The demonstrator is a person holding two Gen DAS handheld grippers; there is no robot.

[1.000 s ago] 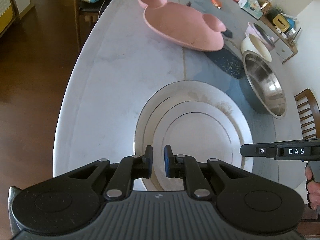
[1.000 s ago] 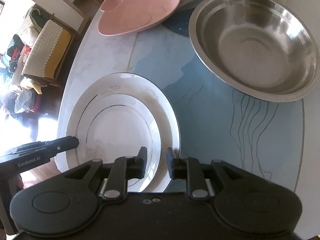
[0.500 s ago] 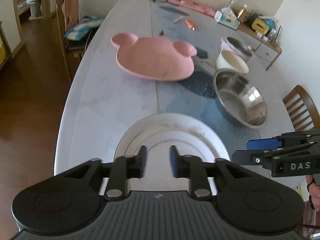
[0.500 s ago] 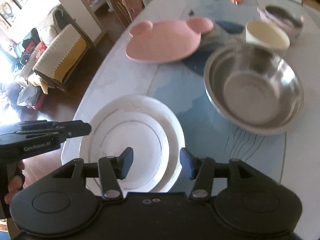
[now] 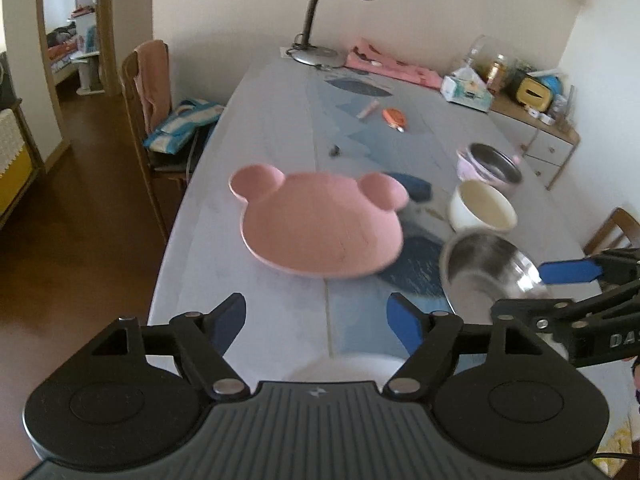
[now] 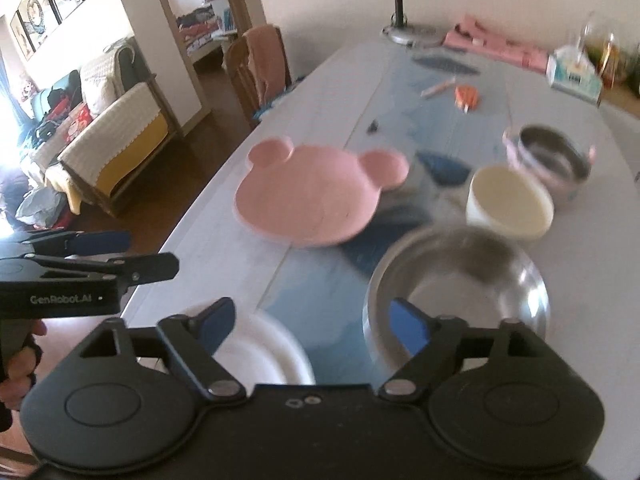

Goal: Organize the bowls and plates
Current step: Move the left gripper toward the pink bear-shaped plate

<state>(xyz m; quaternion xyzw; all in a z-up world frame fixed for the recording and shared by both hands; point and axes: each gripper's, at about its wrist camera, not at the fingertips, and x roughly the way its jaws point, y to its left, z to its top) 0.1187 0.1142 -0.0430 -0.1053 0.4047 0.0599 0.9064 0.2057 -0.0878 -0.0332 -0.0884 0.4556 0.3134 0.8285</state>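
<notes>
A pink bear-shaped plate [image 5: 320,224] [image 6: 308,196] lies mid-table. To its right stand a large steel bowl [image 5: 486,272] [image 6: 460,280], a cream bowl [image 5: 482,206] [image 6: 510,200] and a pink steel-lined bowl [image 5: 490,164] [image 6: 548,162]. White stacked plates [image 6: 260,350] lie at the near edge, their rim just showing in the left wrist view [image 5: 344,366]. My left gripper [image 5: 318,316] is open and empty above the near table edge; it also shows at the left of the right wrist view [image 6: 120,254]. My right gripper [image 6: 310,322] is open and empty; in the left wrist view it shows at the right [image 5: 560,284].
A desk lamp [image 5: 344,8], pink cloth [image 5: 392,66], tissue box [image 5: 466,90] and an orange item [image 5: 394,118] sit at the table's far end. A wooden chair [image 5: 148,92] with a towel stands left. A cluttered sideboard [image 5: 540,128] lies at right.
Both grippers have opened wide and tilted up and back from the white plates, which have slid to the bottom of both views. The far table and room have come into view.
</notes>
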